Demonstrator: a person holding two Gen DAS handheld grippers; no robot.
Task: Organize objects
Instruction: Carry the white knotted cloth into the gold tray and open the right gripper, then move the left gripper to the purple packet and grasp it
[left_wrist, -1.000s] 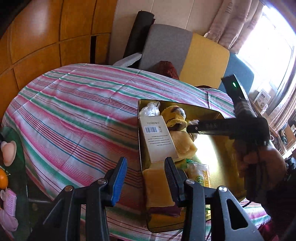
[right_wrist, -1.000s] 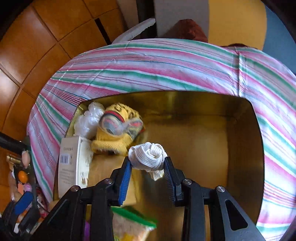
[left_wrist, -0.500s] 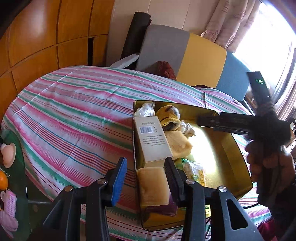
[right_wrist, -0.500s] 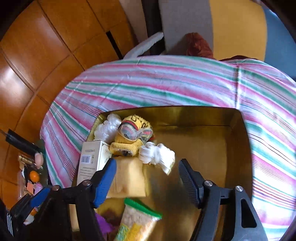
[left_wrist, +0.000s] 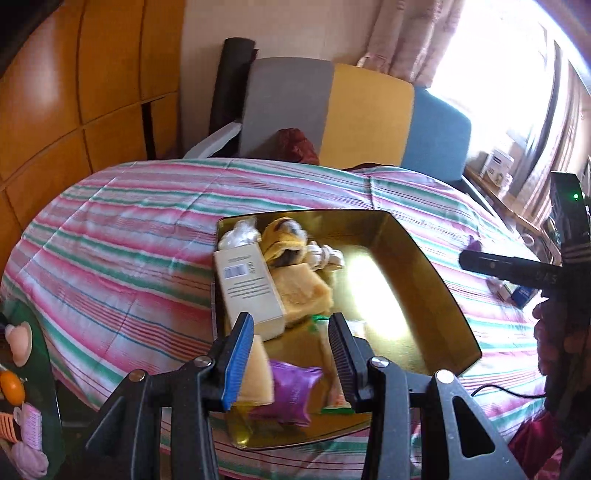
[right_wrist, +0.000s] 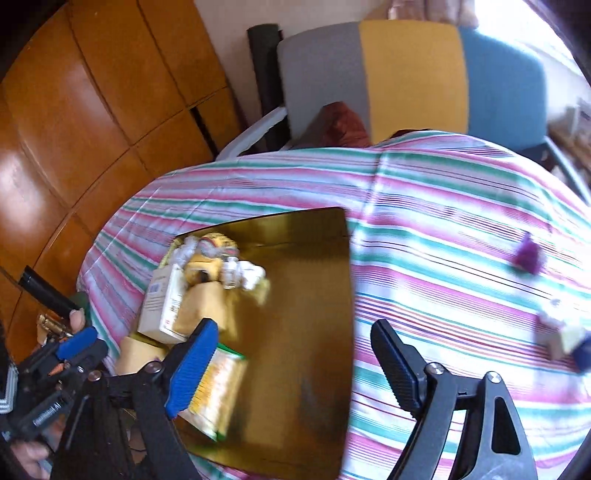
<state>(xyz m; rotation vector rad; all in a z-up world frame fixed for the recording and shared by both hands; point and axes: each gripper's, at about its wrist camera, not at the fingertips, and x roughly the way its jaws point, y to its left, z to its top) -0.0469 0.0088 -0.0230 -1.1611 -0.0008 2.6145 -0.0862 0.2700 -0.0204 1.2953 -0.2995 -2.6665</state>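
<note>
- A gold tray (left_wrist: 424, 266) sits on the striped tablecloth (left_wrist: 122, 236); everything below is placed relative to this tray.
- Along the tray's left wall lies a white box (left_wrist: 251, 288) with a barcode label. At its far end, in the tray's far-left corner, is a crumpled clear bag (left_wrist: 238, 234).
- Beside that bag is a yellow knitted toy (left_wrist: 282, 236), and touching the toy on the tray's inner side lies a white knotted cloth (left_wrist: 327, 254).
- A yellow folded cloth (left_wrist: 303, 291) lies just beside the box, toward the tray's middle.
- At the tray's near end are a purple packet (left_wrist: 291, 387), a green-edged snack packet (right_wrist: 218, 391) and a tan block (left_wrist: 256, 373). The right half of the tray floor is bare gold.
- Left gripper (left_wrist: 291, 354) hovers over the tray's near end, jaws apart with nothing between them.
- Right gripper (right_wrist: 291, 365) hovers over the tray's right rim, jaws spread wide and holding nothing.
- Only the right wrist view shows clearly what lies on the tablecloth to the right of the tray: a small purple object (right_wrist: 528, 254) and, nearer, a blurred small box (right_wrist: 565, 339).
- Only the left wrist view shows the purple packet and a green side surface (left_wrist: 22, 369) with small pink and orange items to the left of the tray.
</note>
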